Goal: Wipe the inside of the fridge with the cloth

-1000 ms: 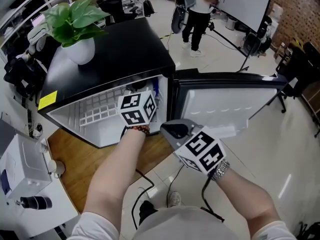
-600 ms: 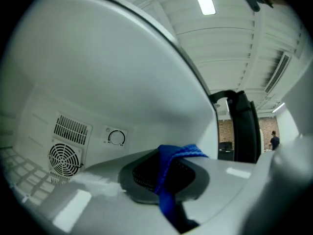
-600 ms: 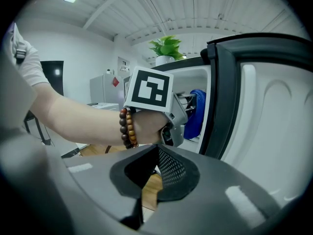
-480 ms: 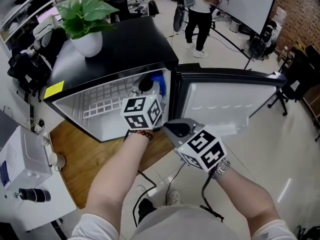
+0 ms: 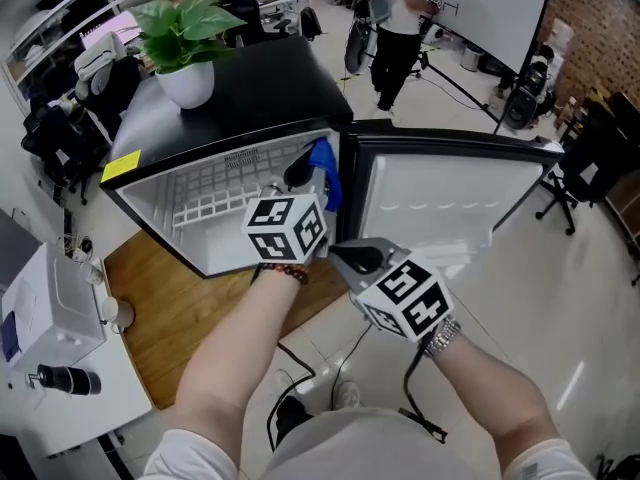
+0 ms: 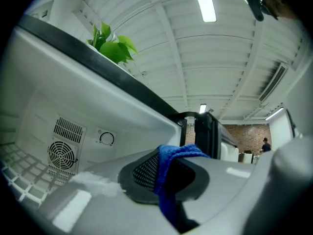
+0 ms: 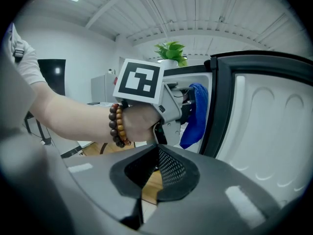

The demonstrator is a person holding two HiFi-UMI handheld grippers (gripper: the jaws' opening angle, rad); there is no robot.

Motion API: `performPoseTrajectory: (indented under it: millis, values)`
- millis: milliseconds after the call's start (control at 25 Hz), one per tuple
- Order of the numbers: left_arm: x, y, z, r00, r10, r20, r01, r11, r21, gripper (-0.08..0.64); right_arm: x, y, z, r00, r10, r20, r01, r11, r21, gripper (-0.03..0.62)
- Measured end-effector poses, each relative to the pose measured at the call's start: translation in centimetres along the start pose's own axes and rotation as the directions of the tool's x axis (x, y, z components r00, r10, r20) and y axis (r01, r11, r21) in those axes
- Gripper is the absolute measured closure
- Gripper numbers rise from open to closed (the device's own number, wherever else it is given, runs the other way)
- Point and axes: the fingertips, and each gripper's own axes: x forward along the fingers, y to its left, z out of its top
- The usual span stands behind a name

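The left claw [image 6: 168, 179] is clamped on a blue microfibre cloth [image 6: 177, 152]. The cloth bunches over the pads and hangs down from them, its long axis roughly vertical. The claw sits at the mouth of the small black-topped fridge with a white inside [image 5: 262, 86], towards the right edge of the opening, close to the hinge of the open white-lined door [image 5: 440, 208].

The surfaces to be wiped lie ahead and to the left of the cloth: the far wall with its round fan grille [image 6: 61, 154] and the white wire shelf [image 5: 213, 204]. I judge the cloth is touching none of them yet.

The right claw [image 7: 145, 182] has its jaws together on nothing and is held outside the fridge, nearer the person, so the left hand is much the closer.
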Motion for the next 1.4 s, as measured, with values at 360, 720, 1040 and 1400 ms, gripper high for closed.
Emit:
performPoseTrajectory:
  millis: [360,720,1040,1400]
  values:
    - [-3.7,-1.4,1.3,0.998,-0.067,-0.017,0.067,0.997,0.036,0.541,-2.5,-1.7,1.6,0.988,-0.103,0.112,0.109,0.993,-0.043,0.582]
    - [-10.3,-2.3,1.4,0.969,-0.200,-0.144,0.216,0.970,0.108,0.541,-2.3,-0.2,5.4,0.985,0.042,0.168,-0.004,0.976,-0.218,0.346]
    - [-15.8,-2.2,-0.4,0.910,-0.279,-0.307,0.335,0.931,0.147,0.540,1.4,5.9,5.6,0.954,0.288,0.077,-0.246,0.907,-0.341,0.183]
    - [-20.5,-0.7,-2.7,0.868,-0.274,-0.414,0.367,0.916,0.162,0.538,6.1,10.9,2.8,0.906,0.417,-0.073,-0.416,0.845,-0.335,0.216]
